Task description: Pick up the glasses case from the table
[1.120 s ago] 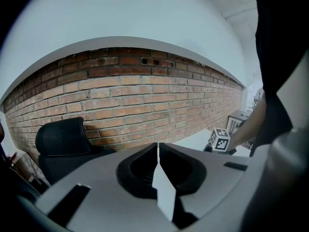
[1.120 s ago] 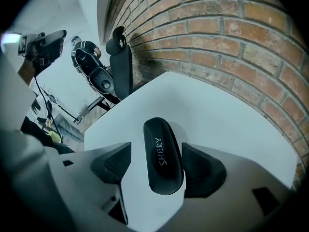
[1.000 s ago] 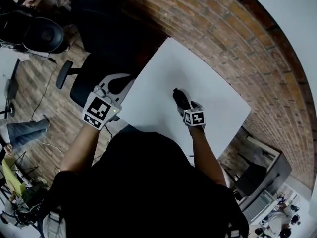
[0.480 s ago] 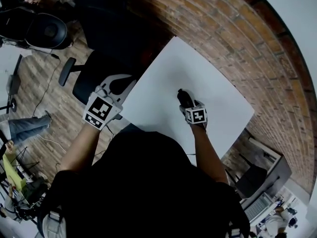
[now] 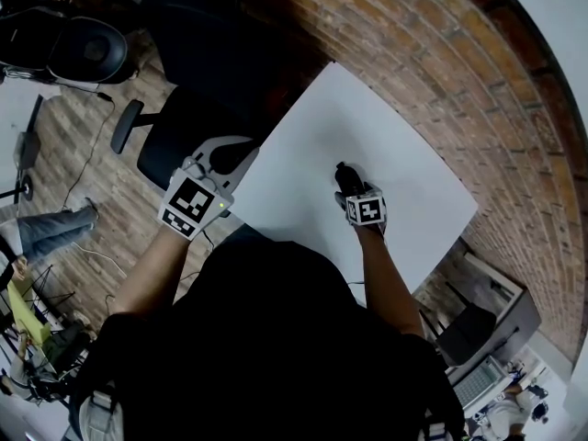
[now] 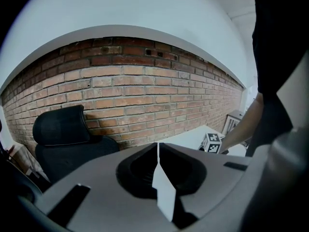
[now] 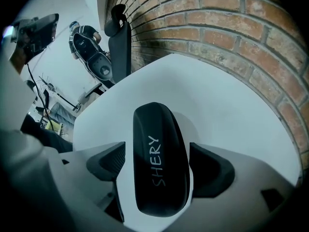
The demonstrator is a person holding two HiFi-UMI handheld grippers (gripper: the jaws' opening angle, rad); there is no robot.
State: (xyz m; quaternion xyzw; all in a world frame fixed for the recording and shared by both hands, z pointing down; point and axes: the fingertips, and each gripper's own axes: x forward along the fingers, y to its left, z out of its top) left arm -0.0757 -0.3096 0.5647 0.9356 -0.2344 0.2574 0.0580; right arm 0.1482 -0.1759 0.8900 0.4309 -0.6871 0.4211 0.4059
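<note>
Glasses case [image 7: 159, 158]: black, oblong, rounded ends, domed lid with white lettering "SHERY"; lies flat on the white table [image 5: 367, 127], about mid-table and a little toward the person's edge, long axis running away from the person; judged a hard shell, so stiff and light, not fragile, but the smooth curved flanks could slide out of a shallow pinch; best hold judged to be across the short width at mid-length, pads low on the flanks, under the widest bulge. Right gripper [image 7: 159, 167]: pointing steeply down over the table, jaws opening and near their widest; the case sits between them, lengthwise along the gap, one dark pad on each side just beside its flank; no squeeze evident, so the case reads as not held and resting on the table. Left gripper [image 6: 158, 151]: jaws closed tip to tip, nothing in them; held off the table's left corner, uninvolved. Surroundings: the table carries nothing else that shows; a brick wall [image 5: 413, 35] runs just beyond the table's far edge; a black office chair [image 6: 63, 129] stands off the table's left side by the wall; more chairs and cables lie well apart from the table. Obstruction: none judged; the approach from above is open, and only jaw depth and centring matter.
</note>
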